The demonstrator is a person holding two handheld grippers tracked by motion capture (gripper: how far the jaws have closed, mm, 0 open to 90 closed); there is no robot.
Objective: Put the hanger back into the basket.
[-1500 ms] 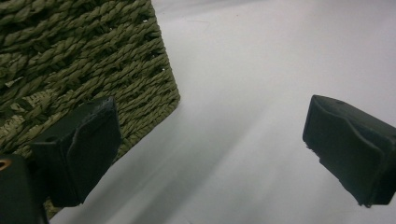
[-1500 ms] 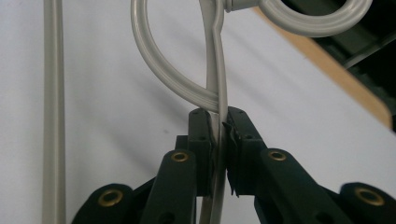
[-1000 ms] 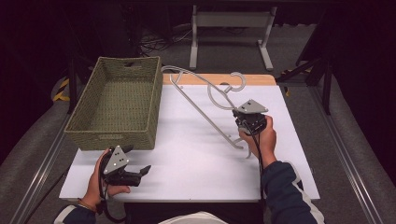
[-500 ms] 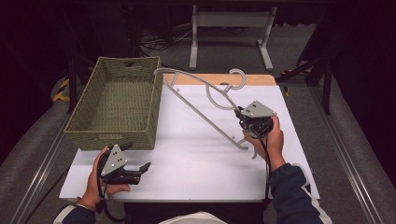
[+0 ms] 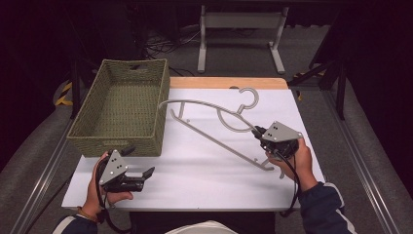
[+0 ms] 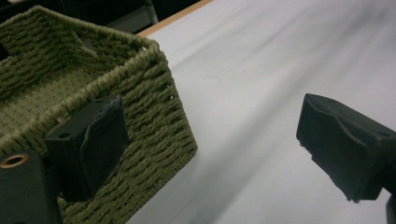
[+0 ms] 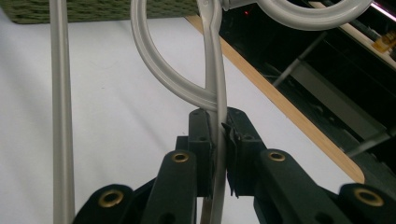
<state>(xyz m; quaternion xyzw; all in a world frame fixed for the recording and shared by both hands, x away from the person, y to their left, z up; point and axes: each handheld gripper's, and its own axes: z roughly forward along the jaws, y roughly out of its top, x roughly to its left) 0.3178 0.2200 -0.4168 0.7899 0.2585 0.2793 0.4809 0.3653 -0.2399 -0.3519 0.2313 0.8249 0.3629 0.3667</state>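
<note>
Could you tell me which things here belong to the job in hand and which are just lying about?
In the job:
hanger, clamped in the right gripper
basket, probably where it goes

Idle or background:
left gripper, open, holding nothing
table
metal frame on the floor behind

We see a white table with a strip of bare wood along its far edge. A green woven basket stands on its left part, with a handle slot in its far wall. Behind the table, on a grey floor, we make out a white metal frame and some dark cables. A metal rail runs beside the table on the right.
</note>
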